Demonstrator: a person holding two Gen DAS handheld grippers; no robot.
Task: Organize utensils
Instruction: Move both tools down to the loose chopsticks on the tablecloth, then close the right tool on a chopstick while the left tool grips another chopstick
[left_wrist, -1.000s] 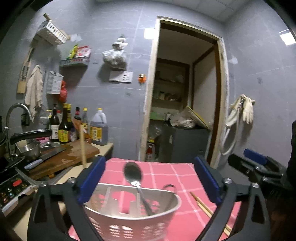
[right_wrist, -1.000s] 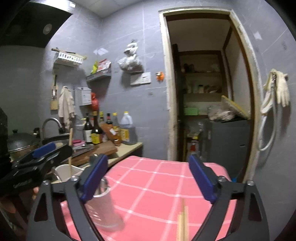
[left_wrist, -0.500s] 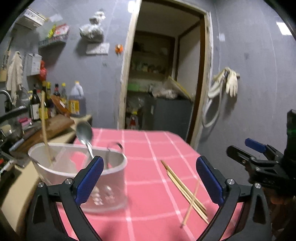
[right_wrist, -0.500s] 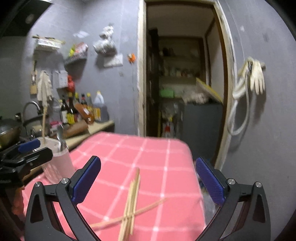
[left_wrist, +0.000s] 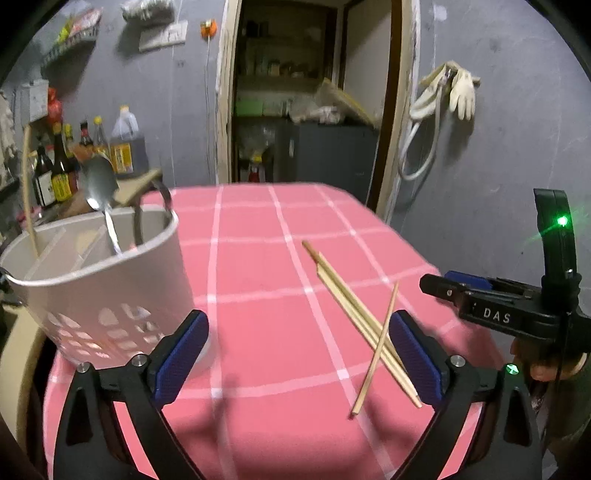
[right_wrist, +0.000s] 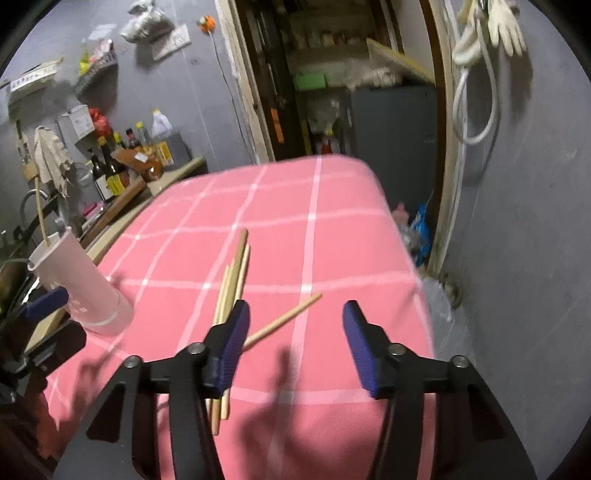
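Right wrist: chopsticks (right_wrist: 236, 275) near tablecloth (right_wrist: 332, 258) edge.

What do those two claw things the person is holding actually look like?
Both are matte black plastic frames with silver screws. The left gripper and right gripper each carry two blue, textured finger pads. Seen from the side, the right gripper bears white "DAS" lettering and green indicator lights.

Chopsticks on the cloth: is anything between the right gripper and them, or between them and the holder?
Nothing visible blocks either path. The right gripper is open just above the chopsticks, and only bare pink tablecloth lies between them and the white utensil holder.
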